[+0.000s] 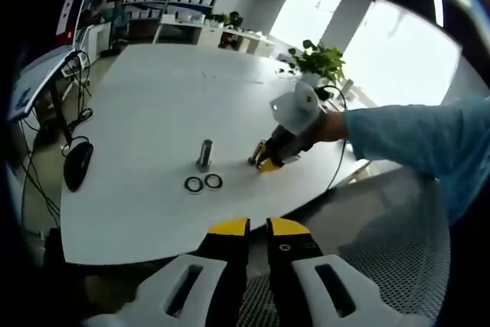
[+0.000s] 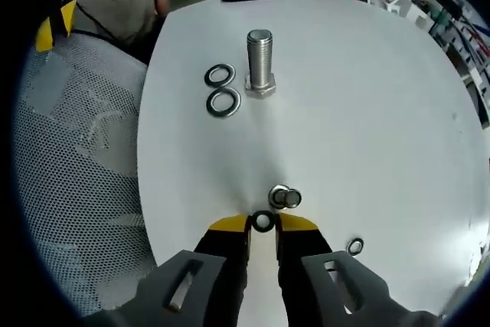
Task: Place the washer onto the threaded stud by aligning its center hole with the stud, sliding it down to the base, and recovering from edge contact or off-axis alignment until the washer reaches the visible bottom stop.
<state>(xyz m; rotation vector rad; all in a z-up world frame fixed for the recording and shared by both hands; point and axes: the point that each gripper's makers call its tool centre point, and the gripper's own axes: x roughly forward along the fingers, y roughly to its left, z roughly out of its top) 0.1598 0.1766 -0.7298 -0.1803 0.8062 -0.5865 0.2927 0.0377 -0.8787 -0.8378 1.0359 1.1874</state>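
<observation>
Right gripper view: right gripper nips a small washer between near-closed tips | short bolt just ahead | threaded stud upright farther on, two washers beside it | left gripper nearly closed, holding nothing.

bright window glare, fisheye-warped edges

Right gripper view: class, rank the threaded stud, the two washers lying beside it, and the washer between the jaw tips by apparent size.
1. Threaded stud, largest.
2. The two washers beside it, which look alike.
3. Washer at the right hand-held gripper, smallest despite being nearest the camera.
</observation>
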